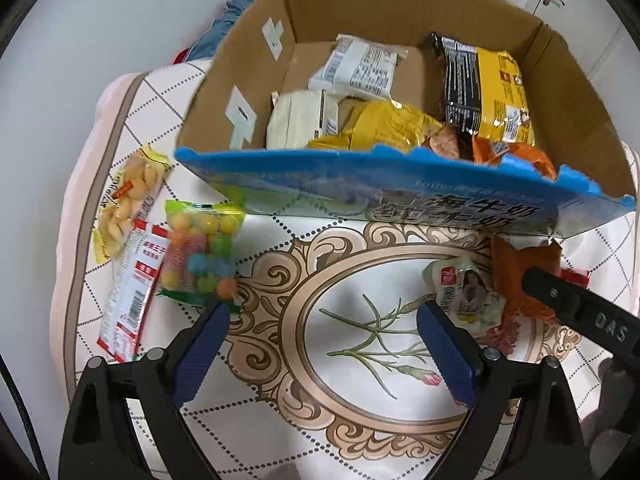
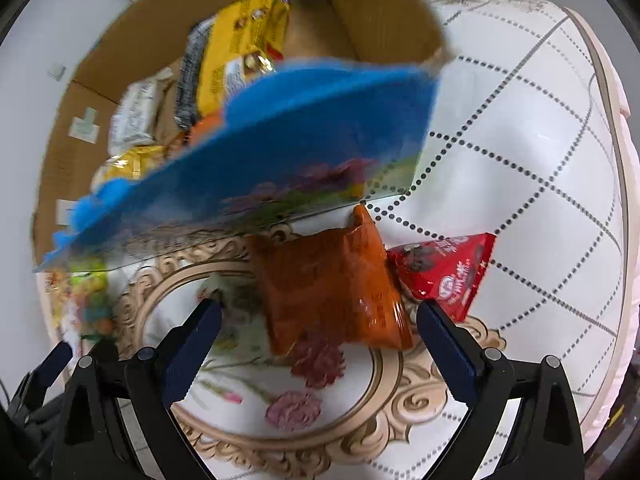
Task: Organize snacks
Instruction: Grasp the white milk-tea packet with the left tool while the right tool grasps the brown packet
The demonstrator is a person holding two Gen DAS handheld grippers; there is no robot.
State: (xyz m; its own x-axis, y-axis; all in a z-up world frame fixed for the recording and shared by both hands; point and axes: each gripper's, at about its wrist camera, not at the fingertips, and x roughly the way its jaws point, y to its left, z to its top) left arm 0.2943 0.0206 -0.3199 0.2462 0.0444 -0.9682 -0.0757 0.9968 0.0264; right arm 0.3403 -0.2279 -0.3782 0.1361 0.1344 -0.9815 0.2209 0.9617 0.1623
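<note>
The open brown cardboard box with a blue printed front wall (image 1: 400, 196) stands at the far side of the round counter with a white quilted floral cover (image 1: 360, 360) and already holds several packets. Both tools are spread wide and hold nothing. The right tool (image 2: 318, 322) is aimed at the crinkled orange foil snack packet (image 2: 332, 284), which lies flat just ahead of its fingertips and between their lines, its long axis running roughly away from the tool toward the box. The right tool is clearly the nearer. A red triangular snack packet (image 2: 444, 272) lies just beside it on the right. The left tool (image 1: 322, 320) hovers over bare cover; a clear bag of coloured candy balls (image 1: 200, 252) lies near its left fingertip.
</note>
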